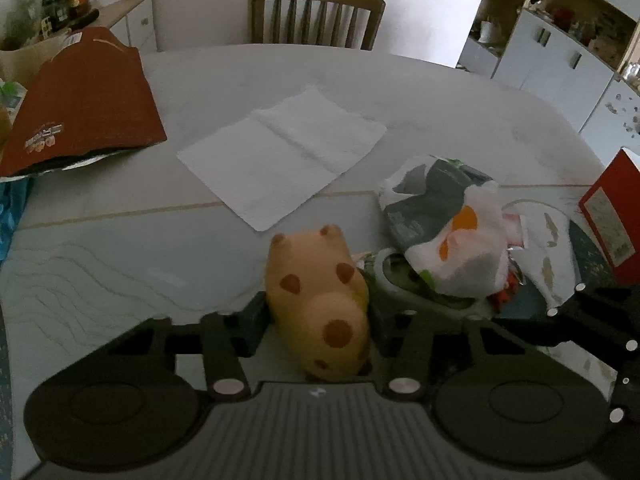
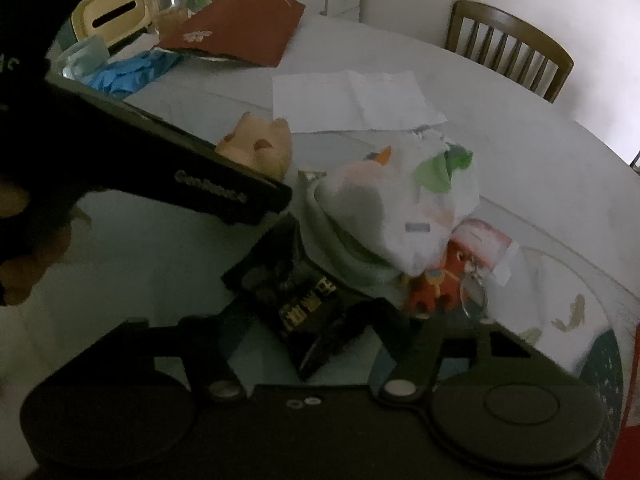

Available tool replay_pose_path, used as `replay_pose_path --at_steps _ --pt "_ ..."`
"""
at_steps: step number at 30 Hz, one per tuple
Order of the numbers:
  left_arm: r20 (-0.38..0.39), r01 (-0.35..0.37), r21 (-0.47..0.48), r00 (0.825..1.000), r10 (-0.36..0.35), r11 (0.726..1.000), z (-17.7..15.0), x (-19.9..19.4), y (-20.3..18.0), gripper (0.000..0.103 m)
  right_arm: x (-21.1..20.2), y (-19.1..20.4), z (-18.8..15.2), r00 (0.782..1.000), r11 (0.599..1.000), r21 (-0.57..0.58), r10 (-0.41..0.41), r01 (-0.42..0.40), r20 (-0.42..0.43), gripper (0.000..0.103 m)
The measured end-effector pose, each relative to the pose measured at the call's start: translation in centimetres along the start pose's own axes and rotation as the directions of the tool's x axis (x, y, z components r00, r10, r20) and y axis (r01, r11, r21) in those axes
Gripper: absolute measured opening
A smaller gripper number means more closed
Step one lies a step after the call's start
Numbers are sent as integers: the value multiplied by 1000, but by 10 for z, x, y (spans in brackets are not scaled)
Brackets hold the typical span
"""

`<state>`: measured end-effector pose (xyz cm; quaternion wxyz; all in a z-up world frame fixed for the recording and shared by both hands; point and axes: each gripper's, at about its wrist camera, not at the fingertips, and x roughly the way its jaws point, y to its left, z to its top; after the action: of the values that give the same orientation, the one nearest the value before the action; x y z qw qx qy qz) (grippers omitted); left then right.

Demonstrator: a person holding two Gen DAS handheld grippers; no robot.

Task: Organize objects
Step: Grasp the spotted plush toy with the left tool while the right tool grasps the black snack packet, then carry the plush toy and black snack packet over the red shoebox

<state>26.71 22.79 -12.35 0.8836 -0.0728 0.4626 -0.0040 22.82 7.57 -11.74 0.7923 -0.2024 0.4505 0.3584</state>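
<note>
A yellow plush toy with brown spots [image 1: 320, 292] lies on the pale table [image 1: 120, 248]. My left gripper [image 1: 318, 314] is shut on it, one pad against each flank. In the right wrist view the toy's head [image 2: 260, 146] shows behind the left gripper's black body [image 2: 180, 168]. A black packet with yellow lettering [image 2: 288, 292] lies flat between the fingers of my right gripper [image 2: 304, 316], whose pads touch its two edges. Part of the right gripper's frame [image 1: 600, 320] shows at the right edge of the left wrist view.
A white printed plastic bag [image 1: 448, 232] slumps over a grey-green rim [image 2: 332, 240], beside a red toy with a key ring [image 2: 436, 280]. A white napkin [image 1: 284, 156], brown paper bag [image 1: 88, 104], red box [image 1: 612, 216], blue gloves [image 2: 128, 70] and a chair [image 1: 316, 12] are farther off.
</note>
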Motion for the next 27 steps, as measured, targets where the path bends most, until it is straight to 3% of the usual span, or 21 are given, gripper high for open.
replay_pose_path --at_steps 7,10,27 --pt "-9 -5 -2 1000 5 1000 -10 -13 -3 47 -12 -4 -10 1000 999 36 10 -10 3 35" --pt "-19 -9 -5 1000 9 1000 -18 -20 -5 47 -19 -5 -17 1000 999 47 10 -10 9 30" --pt "-35 69 44 997 -68 997 -52 -78 -64 47 -100 -37 -60 993 980 199 -33 10 110 28"
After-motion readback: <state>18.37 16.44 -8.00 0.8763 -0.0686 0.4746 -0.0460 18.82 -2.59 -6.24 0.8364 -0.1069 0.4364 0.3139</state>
